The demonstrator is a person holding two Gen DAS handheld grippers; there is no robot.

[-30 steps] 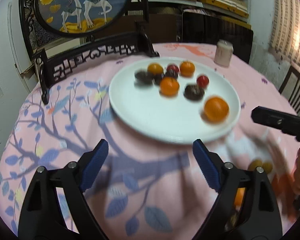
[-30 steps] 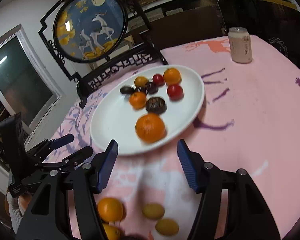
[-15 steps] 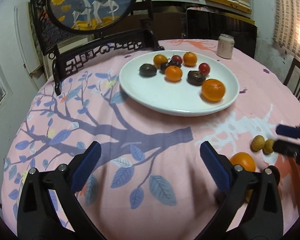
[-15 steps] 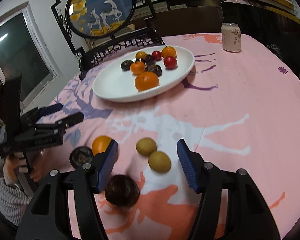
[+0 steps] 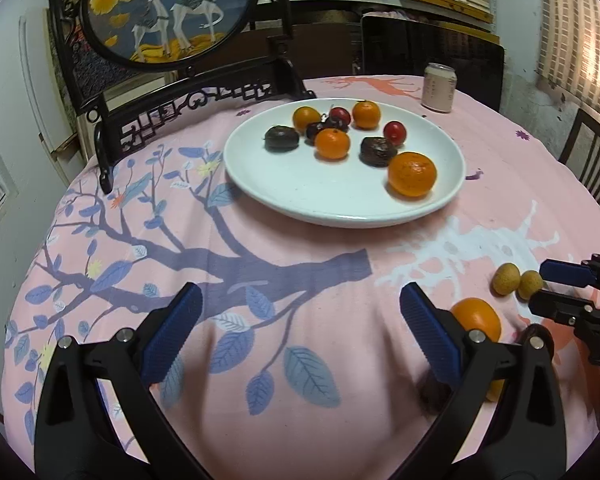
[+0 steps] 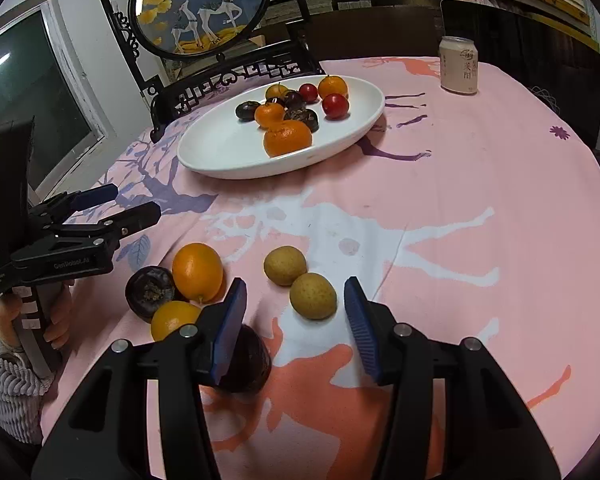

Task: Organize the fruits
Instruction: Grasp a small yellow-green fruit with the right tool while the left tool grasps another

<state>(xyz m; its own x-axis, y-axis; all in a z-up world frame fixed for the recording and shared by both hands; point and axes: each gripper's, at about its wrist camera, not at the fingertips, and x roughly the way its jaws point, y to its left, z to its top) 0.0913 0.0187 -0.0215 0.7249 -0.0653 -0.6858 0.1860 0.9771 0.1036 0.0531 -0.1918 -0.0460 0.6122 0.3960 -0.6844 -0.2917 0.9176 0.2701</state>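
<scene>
A round table under a pink cloth (image 6: 480, 168) printed with deer holds a wide white ceramic plate (image 6: 220, 148) already carrying oranges, red cherries and dark fruits. Several fruits lie loose on the cloth near the person. The step in hand looks like picking the next one. The right gripper (image 6: 294, 322) is closing, blue pads either side of the nearer small tan round fruit (image 6: 313, 295), not yet pressing it; next it needs to grip gently, lift and carry to the plate. The left gripper (image 5: 300, 332) hovers with jaws wide apart, holding nothing.
</scene>
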